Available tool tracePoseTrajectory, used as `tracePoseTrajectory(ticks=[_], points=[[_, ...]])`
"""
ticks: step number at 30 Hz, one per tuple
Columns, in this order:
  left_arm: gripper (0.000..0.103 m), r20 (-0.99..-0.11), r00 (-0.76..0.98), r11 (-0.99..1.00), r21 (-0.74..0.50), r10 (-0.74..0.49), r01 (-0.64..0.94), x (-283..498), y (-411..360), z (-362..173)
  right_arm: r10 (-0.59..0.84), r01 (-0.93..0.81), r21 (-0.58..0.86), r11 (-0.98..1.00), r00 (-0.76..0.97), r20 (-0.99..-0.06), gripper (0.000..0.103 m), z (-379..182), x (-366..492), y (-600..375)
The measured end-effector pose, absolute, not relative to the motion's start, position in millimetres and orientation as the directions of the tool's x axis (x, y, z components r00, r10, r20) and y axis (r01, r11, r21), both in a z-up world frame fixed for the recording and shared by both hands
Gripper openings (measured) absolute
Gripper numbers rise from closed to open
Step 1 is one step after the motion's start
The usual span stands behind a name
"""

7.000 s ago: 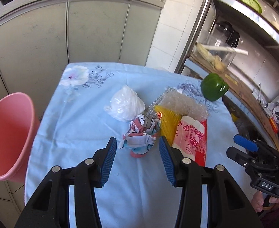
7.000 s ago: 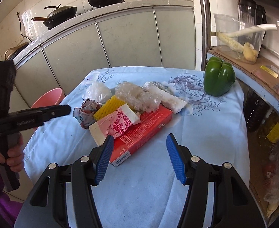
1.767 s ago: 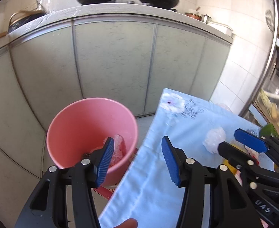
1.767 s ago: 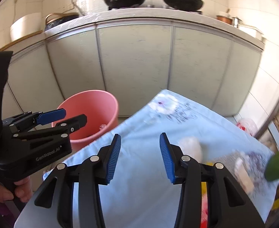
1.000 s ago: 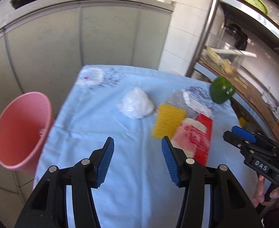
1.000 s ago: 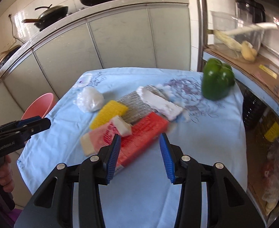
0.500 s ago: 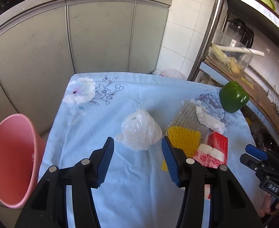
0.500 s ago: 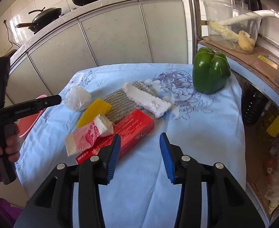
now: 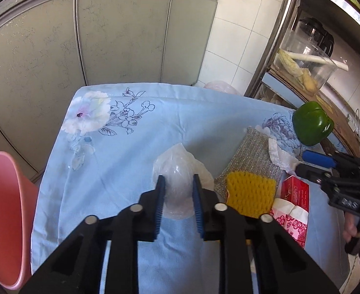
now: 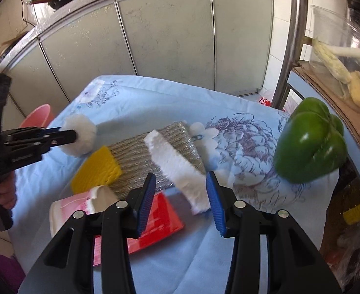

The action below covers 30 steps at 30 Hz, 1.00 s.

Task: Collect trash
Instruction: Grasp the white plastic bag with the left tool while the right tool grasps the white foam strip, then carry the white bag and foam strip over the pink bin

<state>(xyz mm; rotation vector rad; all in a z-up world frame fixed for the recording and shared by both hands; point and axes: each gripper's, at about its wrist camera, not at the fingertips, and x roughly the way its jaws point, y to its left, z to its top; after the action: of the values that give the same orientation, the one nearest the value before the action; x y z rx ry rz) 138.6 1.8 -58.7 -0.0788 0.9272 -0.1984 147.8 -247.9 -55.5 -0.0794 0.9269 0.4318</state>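
Note:
My left gripper (image 9: pixel 177 183) is shut on a crumpled clear plastic bag (image 9: pixel 177 169) that rests on the blue tablecloth (image 9: pixel 121 152); the bag also shows in the right wrist view (image 10: pixel 82 137). My right gripper (image 10: pixel 180 183) is open, its fingers on either side of a white foam strip (image 10: pixel 177 164) without touching it. The strip lies across a silver mesh pad (image 10: pixel 140 154). A yellow foam net (image 10: pixel 95 170), a red box (image 10: pixel 155 218) and a pink-and-white carton (image 10: pixel 74 210) lie close by. A pink bin (image 9: pixel 3 210) stands left of the table.
A green bell pepper (image 10: pixel 310 144) sits at the table's right edge. A metal post (image 10: pixel 290 41) and a shelf with a clear container (image 9: pixel 305 66) stand to the right. Grey cabinets (image 9: pixel 106 31) are behind the table.
My left gripper has moved forward and closed on the plastic bag. My right gripper has moved down and forward, so the white foam strip now sits between its open fingers.

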Motion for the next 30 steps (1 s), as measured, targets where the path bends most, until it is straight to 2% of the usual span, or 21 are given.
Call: tracePoseTrajectory(ticks=[3, 5, 13, 15, 17, 19, 30], points=[[0.014, -0.782, 0.588, 0.978, -0.163, -0.208, 0.13, 134, 5, -56, 0.332, -0.42, 0.123, 0.899, 0.472, -0.817, 0.045, -64, 160, -247], [0.013, -0.777, 0.592, 0.977, -0.177, -0.213, 0.119, 131, 10, -54, 0.321, -0.439, 0.1, 0.893, 0.467, -0.824, 0.05, -67, 164, -245], [0.012, -0.762, 0.61, 0.976, -0.193, -0.216, 0.105, 119, 17, -46, 0.256, -0.43, 0.019, 0.903, 0.502, -0.826, 0.05, -73, 166, -242], [0.012, -0.761, 0.613, 0.976, -0.19, -0.212, 0.102, 117, 18, -45, 0.251, -0.419, 0.012, 0.908, 0.519, -0.817, 0.044, -72, 164, -243], [0.012, -0.759, 0.618, 0.977, -0.188, -0.207, 0.096, 114, 20, -43, 0.245, -0.411, 0.011, 0.912, 0.522, -0.817, 0.026, -72, 164, -245], [0.012, -0.755, 0.624, 0.978, -0.191, -0.204, 0.089, 110, 22, -40, 0.232, -0.393, 0.005, 0.919, 0.532, -0.814, 0.018, -70, 163, -247], [0.012, -0.702, 0.685, 0.974, -0.22, -0.193, 0.049, 75, 44, -14, 0.297, -0.352, 0.082, 0.932, 0.615, -0.73, 0.018, -22, 127, -265]])
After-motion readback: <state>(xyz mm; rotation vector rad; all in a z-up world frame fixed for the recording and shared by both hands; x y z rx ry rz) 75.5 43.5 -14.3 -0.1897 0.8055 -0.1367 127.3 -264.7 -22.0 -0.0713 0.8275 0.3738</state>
